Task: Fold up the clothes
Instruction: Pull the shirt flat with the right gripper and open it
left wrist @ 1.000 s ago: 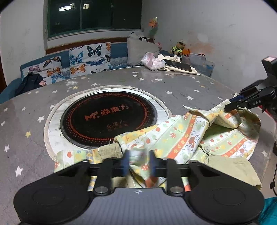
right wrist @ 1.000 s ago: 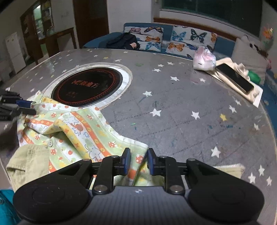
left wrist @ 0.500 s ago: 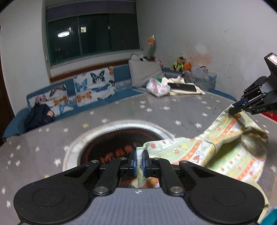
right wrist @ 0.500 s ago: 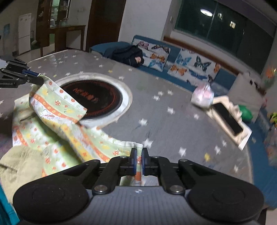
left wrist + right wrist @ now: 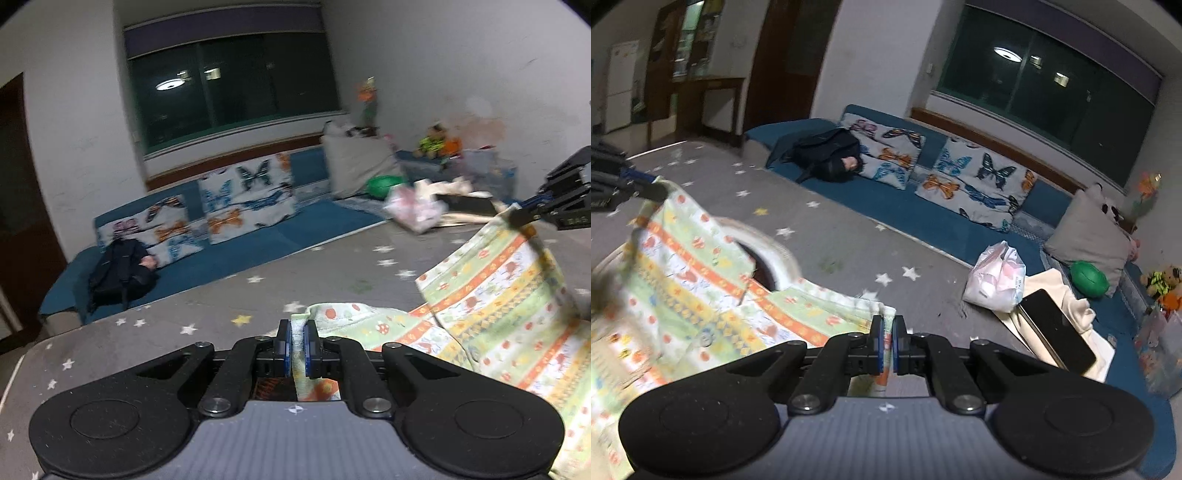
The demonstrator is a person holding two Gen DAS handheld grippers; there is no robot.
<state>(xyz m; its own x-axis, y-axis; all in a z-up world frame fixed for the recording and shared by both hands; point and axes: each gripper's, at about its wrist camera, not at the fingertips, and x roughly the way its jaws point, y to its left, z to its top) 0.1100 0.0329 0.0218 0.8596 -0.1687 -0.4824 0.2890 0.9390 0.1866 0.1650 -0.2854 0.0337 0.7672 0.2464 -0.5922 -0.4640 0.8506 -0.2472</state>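
The patterned garment point(image 5: 491, 306) hangs stretched between my two grippers above the grey star-print table point(image 5: 314, 273), its lower folds trailing toward the table's near edge. My left gripper point(image 5: 297, 347) is clamped on one fabric edge; my right gripper point(image 5: 887, 341) pinches another. A pink bag point(image 5: 995, 278) lies far right.

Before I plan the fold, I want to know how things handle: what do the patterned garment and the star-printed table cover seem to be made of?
The patterned garment looks like thin, matte woven cloth, probably cotton: it drapes and sags softly where it is lifted. The star-printed table cover looks smooth with a faint sheen, possibly vinyl or coated cloth; motion blur leaves that open.
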